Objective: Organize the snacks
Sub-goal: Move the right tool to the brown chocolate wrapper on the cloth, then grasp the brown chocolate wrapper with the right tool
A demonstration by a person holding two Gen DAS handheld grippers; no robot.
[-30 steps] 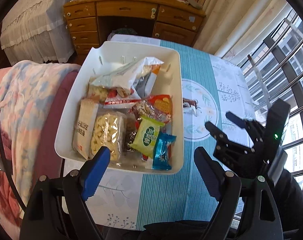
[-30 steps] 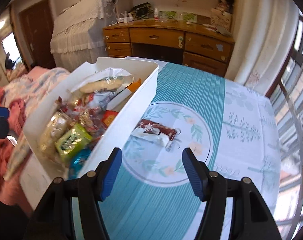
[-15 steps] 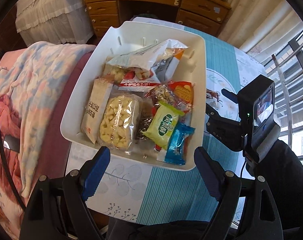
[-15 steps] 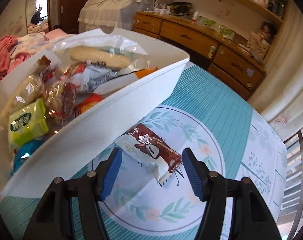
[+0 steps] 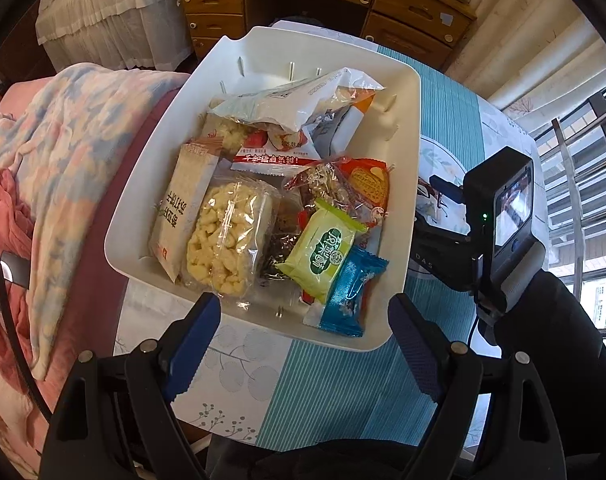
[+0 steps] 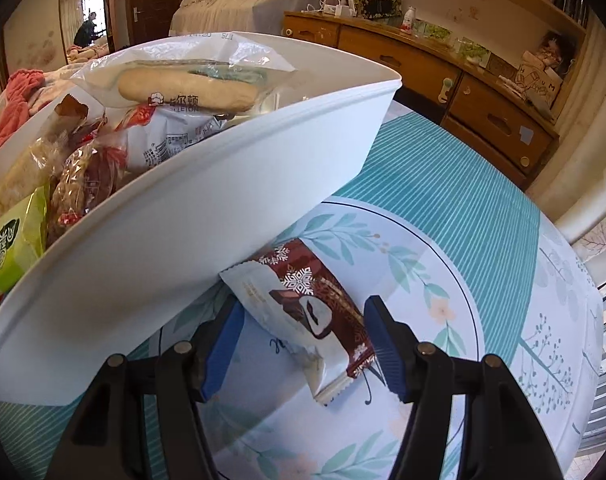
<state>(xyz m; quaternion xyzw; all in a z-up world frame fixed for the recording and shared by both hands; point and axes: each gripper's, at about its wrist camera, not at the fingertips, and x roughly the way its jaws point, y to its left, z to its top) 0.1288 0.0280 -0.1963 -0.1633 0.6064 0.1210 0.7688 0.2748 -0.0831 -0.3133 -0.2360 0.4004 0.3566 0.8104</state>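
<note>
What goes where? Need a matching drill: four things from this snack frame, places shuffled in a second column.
1. green packet
2. brown-and-white snack bar
3. left gripper
4. bread bag

A. on the tablecloth, between the open right fingers
B. top of the pile, at the bin's far end
C. open, at the bin's near edge
D. in the bin, beside the blue packet

Pairs: 1-D, 2-A, 3-C, 4-B

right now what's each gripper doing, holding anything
Left gripper: open, holding nothing, at the near rim of the white bin.
Right gripper: open, straddling the chocolate snack packet, not yet clamped.
</note>
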